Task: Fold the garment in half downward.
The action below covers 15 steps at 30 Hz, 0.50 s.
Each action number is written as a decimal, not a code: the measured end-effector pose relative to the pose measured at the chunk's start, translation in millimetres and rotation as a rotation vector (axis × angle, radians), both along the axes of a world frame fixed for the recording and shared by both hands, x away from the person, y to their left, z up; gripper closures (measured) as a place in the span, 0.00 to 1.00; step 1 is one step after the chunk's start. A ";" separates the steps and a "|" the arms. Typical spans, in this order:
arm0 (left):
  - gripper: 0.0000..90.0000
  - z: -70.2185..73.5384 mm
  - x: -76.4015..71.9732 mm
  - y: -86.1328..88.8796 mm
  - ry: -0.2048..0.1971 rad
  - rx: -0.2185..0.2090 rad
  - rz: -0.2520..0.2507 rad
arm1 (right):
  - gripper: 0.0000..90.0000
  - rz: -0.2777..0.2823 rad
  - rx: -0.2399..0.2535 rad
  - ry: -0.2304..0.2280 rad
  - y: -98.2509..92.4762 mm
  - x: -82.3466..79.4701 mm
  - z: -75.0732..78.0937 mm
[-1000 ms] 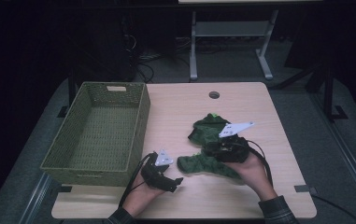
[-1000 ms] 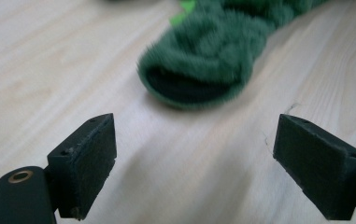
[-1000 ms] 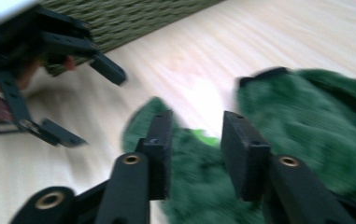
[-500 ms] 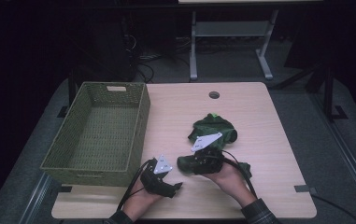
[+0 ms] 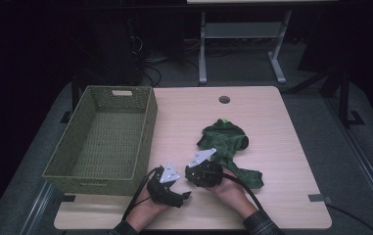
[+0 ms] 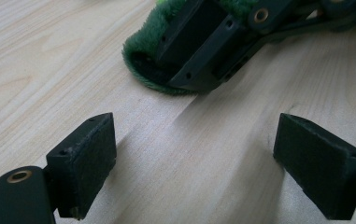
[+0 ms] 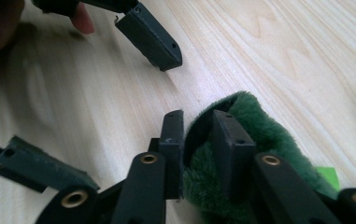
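- Pale wood table (image 5: pixel 272 122) carries everything; at its near edge two hands come in, each holding a black gripper.
- Left gripper (image 5: pixel 184 196) sits at the near edge, just right of the basket's near corner, its jaws spread wide over bare wood with nothing between them; in the left gripper view its two pads (image 6: pixel 84 158) stand far apart.
- Right gripper (image 5: pixel 194 177) lies just beside it to the right and slightly farther, with its grey plate tilted up.
- In the right gripper view its jaws are closed down on the near end of the green fleece garment (image 7: pixel 259 140), a fold of the pile pinched between the two pads, one pad tucked inside the fabric.
- Green fleece garment (image 5: pixel 225 142) lies crumpled near the middle of the table, reaching from the right gripper away to the far right; one limb trails toward the near right.
- From the left gripper view, the clamped end of the fleece lies just beyond the open jaws, apart from them.
- Woven green basket (image 5: pixel 101 137) stands on the left side of the table, well apart from the garment.
- Small round hole (image 5: pixel 224 99) marks the far part of the tabletop.
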<state>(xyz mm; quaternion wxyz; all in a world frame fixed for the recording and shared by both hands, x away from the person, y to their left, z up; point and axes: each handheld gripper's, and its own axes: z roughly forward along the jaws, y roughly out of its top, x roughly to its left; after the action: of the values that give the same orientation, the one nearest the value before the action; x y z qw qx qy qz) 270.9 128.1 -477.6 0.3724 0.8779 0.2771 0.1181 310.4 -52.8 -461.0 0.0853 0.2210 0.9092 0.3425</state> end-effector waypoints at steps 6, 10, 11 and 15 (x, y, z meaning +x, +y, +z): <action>0.14 0.3 0.7 0.0 -0.001 0.007 -0.008 | 0.97 0.013 -0.015 -0.011 6.1 -4.2 -2.3; 0.14 0.2 0.4 -0.2 0.001 0.005 -0.006 | 0.98 0.017 0.013 0.017 1.2 -3.0 -1.3; 0.14 0.0 0.1 -0.5 0.003 -0.002 -0.001 | 0.98 0.026 0.042 0.028 -0.6 -5.3 3.2; 0.14 -0.1 0.7 -1.1 0.003 -0.002 -0.004 | 0.98 0.033 0.079 0.017 -5.9 -7.6 11.5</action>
<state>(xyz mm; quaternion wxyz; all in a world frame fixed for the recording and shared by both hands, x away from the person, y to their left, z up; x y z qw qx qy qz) 271.6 126.9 -477.7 0.3733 0.8781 0.2759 0.1159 302.8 -58.7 -449.5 0.0630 0.2119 0.8991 0.3777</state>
